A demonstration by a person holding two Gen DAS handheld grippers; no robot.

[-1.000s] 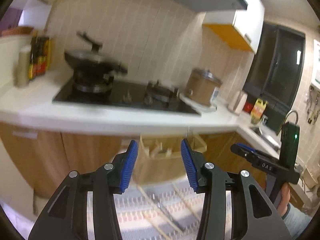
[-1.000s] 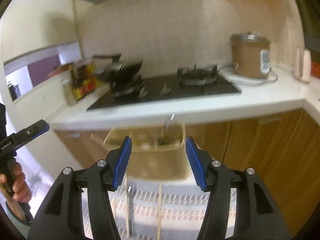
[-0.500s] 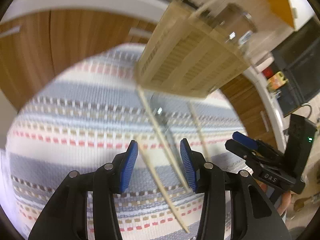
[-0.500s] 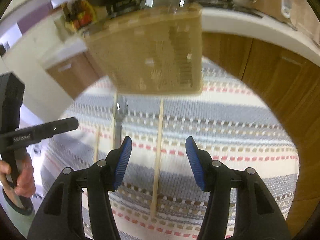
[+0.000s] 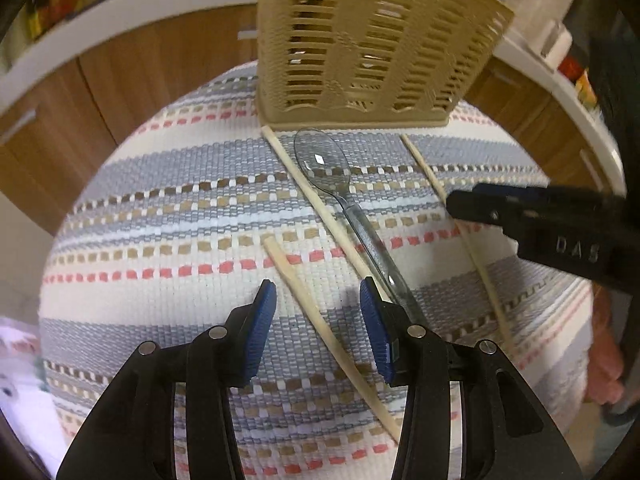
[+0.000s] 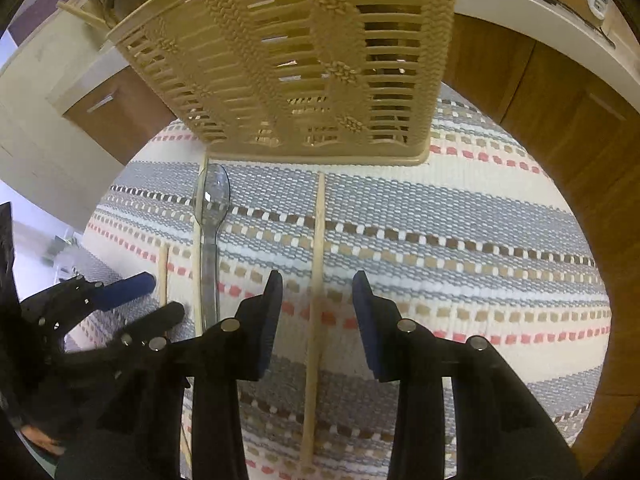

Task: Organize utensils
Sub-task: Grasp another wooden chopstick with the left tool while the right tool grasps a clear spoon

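Both tongs straddle chopsticks ahead of the slatted basket: left tongs part-open around one chopstick, right tongs closing, not yet gripping, on another chopstick.

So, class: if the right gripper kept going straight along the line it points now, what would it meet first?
Most likely the chopstick lying on the striped mat. It runs lengthwise between the right gripper fingers, whose jaws are closing with nothing pressed yet. Depth is unclear, so the mat may be touched at almost the same moment.
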